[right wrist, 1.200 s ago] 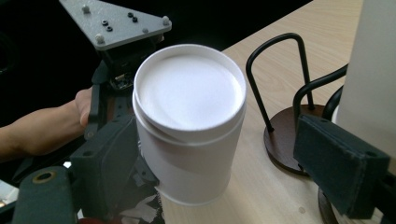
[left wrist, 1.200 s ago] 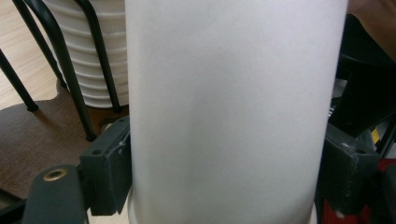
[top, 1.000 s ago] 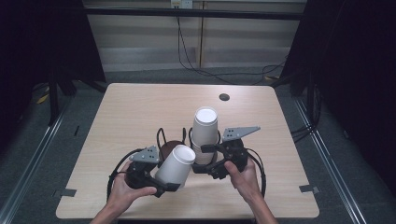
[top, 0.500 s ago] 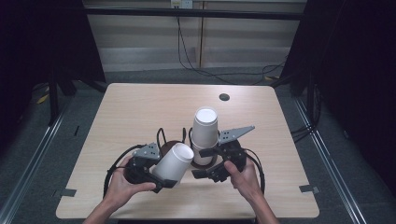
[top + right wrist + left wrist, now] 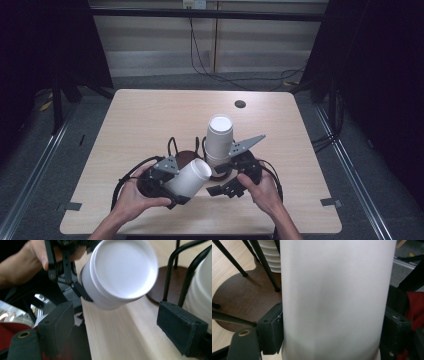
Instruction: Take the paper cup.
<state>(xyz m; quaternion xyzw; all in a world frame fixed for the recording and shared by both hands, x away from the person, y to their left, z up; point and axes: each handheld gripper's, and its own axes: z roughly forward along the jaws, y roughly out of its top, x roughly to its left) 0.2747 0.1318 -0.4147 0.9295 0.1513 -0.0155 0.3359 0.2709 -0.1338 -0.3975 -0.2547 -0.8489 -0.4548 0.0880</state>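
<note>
A white paper cup [image 5: 190,177] lies tilted in my left gripper [image 5: 176,192], its flat bottom facing up and to the right. In the left gripper view the cup [image 5: 337,297] sits between the black pads [image 5: 272,330], which press on its sides; the jaws have just been closing on it. My right gripper [image 5: 220,184] stands open beside it, low over the table. In the right gripper view the held cup [image 5: 122,272] hangs beyond the open right gripper [image 5: 120,327], with nothing between its pads. A stack of white cups [image 5: 219,137] stands upside down in a black wire holder.
The holder's round brown base [image 5: 186,157] and thin black wire legs [image 5: 172,270] sit right behind both grippers. A small dark hole [image 5: 240,104] marks the table's far side. The table's front edge [image 5: 200,231] runs close under the hands.
The left hand has shifted very slightly with the cup. The right gripper and the cup stack have kept still.
</note>
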